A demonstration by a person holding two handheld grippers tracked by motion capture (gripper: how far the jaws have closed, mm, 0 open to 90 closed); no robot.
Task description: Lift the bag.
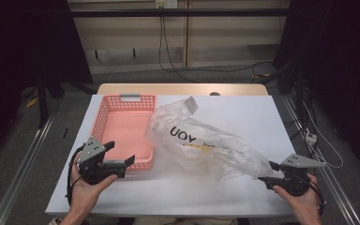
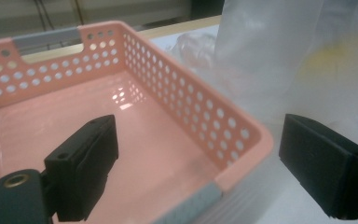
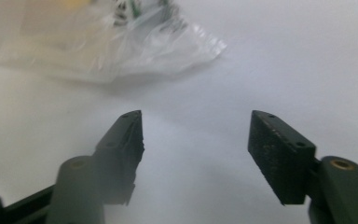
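A pink perforated basket [image 1: 122,126] stands empty on the left of the white table. To its right lies a crumpled clear plastic bag [image 1: 201,140] with black letters and something yellow inside. My left gripper [image 1: 121,152] is open at the basket's near right corner. In the left gripper view one jaw is over the basket [image 2: 191,84] floor and the other outside its wall, beside the bag [image 2: 270,56]; the left gripper [image 2: 198,126] touches neither. My right gripper [image 1: 268,172] is open just short of the bag's near right end. The right gripper [image 3: 196,114] has bare table between its jaws, the bag [image 3: 98,42] ahead.
The white table cover [image 1: 243,192] has bare room along the front and at the far right. A wooden table edge [image 1: 183,88] shows at the back. Cables [image 1: 206,70] run across the floor beyond, and metal rails [image 1: 23,164] flank the table.
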